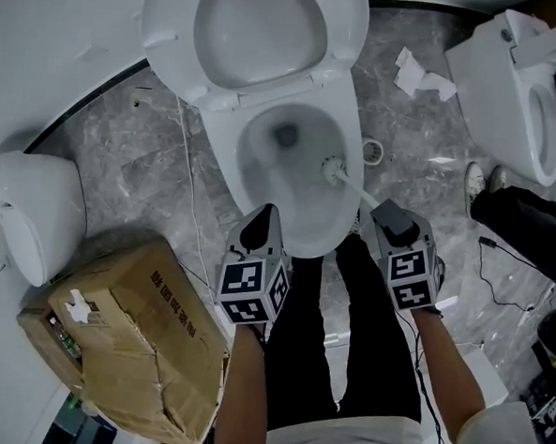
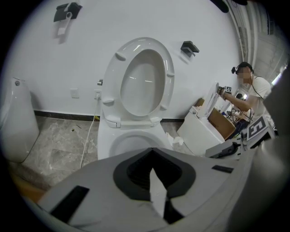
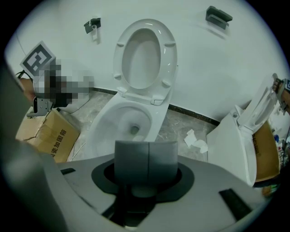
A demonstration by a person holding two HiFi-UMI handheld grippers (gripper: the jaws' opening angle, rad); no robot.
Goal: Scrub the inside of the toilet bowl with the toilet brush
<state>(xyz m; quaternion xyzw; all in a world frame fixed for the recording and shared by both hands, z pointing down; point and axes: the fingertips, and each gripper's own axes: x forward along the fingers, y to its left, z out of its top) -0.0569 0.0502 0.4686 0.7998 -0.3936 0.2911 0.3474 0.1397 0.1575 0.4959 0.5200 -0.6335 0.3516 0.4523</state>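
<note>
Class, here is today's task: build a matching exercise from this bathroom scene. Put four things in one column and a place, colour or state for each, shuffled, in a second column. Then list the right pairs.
Column one
1. toilet seat
2. toilet brush
3. cardboard box
4. crumpled paper

Column two
A. brown and dented
B. raised
C. white, lying on the floor
D. head down inside the toilet bowl

Pairs: 1-B, 2-D, 3-A, 4-C
</note>
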